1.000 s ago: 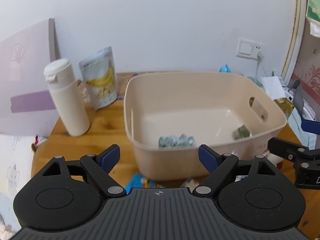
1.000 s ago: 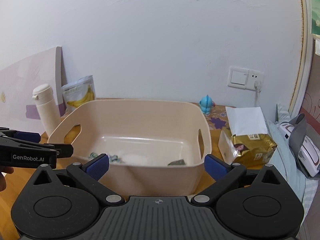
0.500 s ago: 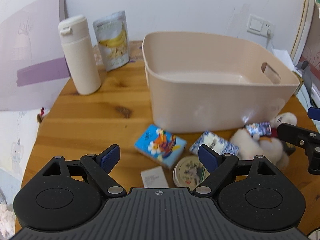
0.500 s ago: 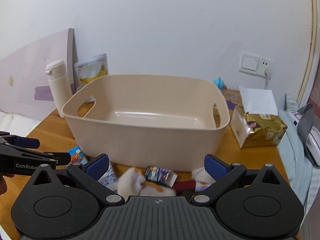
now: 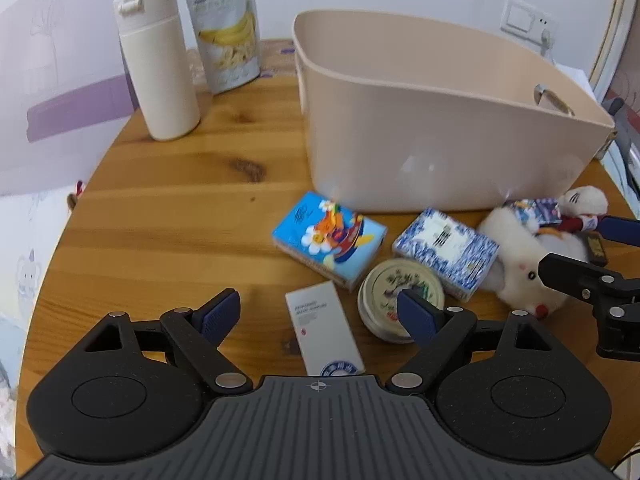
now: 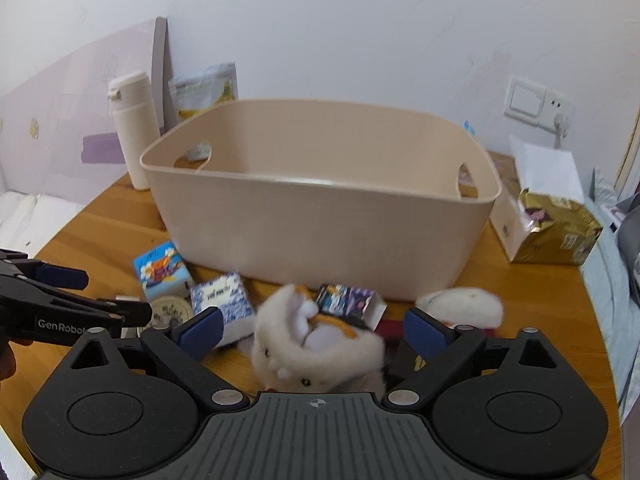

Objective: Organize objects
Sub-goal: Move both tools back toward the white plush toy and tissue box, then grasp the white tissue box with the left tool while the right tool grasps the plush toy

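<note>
A beige plastic bin [image 5: 432, 128] [image 6: 320, 216] stands on the round wooden table [image 5: 168, 216]. In front of it lie a blue cartoon tissue pack [image 5: 330, 238] [image 6: 160, 270], a blue-white patterned pack [image 5: 448, 250] [image 6: 222, 294], a round tin [image 5: 400, 294] [image 6: 170, 310], a white slim box [image 5: 322, 330], a white plush toy [image 5: 516, 256] [image 6: 320, 344] and a small dark card box [image 6: 348, 298]. My left gripper [image 5: 320, 312] is open above the white box and tin. My right gripper [image 6: 312, 328] is open, its jaws on either side of the plush.
A cream bottle [image 5: 156, 60] [image 6: 132, 136] and a banana snack pouch [image 5: 228, 32] stand at the back left. A gold bag [image 6: 556, 228] and white box sit right of the bin. A wall socket [image 6: 536, 104] is behind.
Both grippers have dropped from over the bin's rim down toward the objects in front of it. The bin's inside has gone out of sight. The right gripper now sits around the plush.
</note>
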Available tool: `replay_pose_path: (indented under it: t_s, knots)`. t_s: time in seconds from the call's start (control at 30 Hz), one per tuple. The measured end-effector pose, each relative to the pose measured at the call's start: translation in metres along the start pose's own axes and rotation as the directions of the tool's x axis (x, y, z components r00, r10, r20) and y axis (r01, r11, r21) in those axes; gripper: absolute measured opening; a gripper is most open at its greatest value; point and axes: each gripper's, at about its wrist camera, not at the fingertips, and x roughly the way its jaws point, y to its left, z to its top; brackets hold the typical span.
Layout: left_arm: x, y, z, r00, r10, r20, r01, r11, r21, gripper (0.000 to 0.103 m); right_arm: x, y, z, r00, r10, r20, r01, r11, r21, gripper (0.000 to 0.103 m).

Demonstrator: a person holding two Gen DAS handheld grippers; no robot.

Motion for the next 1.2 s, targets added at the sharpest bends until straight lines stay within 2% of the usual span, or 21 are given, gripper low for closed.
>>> replay_pose_path:
  t_s: [0.3, 0.7, 0.77, 0.83, 0.9, 1.0, 1.07, 1.2]
  knots:
    - [0.005, 0.014, -0.004, 0.998, -0.055, -0.041, 0.053, 0.998, -0.041, 0.088, 0.020, 0.003, -0.008, 0.999, 0.017, -0.051, -0.017, 1.000, 0.002, 0.091]
    - [0.008, 0.026, -0.006, 0.997, -0.046, -0.054, 0.042, 0.996, -0.074, 0.087, 0.033, 0.010, -0.013, 0.997, 0.018, -0.081, -0.020, 0.999, -0.026, 0.083]
    - [0.009, 0.026, -0.006, 0.997, -0.044, -0.057, 0.040, 0.997, -0.073, 0.084, 0.035, 0.010, -0.014, 0.996, 0.011, -0.089, -0.014, 0.999, -0.031, 0.079]
    - [0.011, 0.025, -0.007, 0.995, -0.053, -0.079, 0.048, 0.997, -0.065, 0.076, 0.038, 0.011, -0.014, 0.995, 0.006, -0.095, -0.009, 0.999, -0.034, 0.074]
    - [0.014, 0.025, -0.008, 0.994, -0.067, -0.085, 0.061, 0.996, -0.067, 0.076, 0.042, 0.011, -0.015, 0.994, 0.004, -0.107, -0.008, 0.999, -0.033, 0.065]
    - [0.015, 0.021, -0.010, 0.996, -0.052, -0.079, 0.048, 0.997, -0.052, 0.075, 0.046, 0.011, -0.016, 0.993, 0.002, -0.116, -0.006, 0.999, -0.037, 0.061]
    - [0.014, 0.021, -0.010, 0.996, -0.046, -0.070, 0.043, 0.998, -0.045, 0.069, 0.047, 0.012, -0.018, 0.993, 0.000, -0.115, -0.005, 0.999, -0.042, 0.057]
    - [0.012, 0.019, -0.011, 0.997, -0.049, -0.057, 0.048, 0.998, -0.031, 0.047, 0.048, 0.014, -0.019, 0.994, -0.005, -0.113, -0.002, 0.998, -0.058, 0.048]
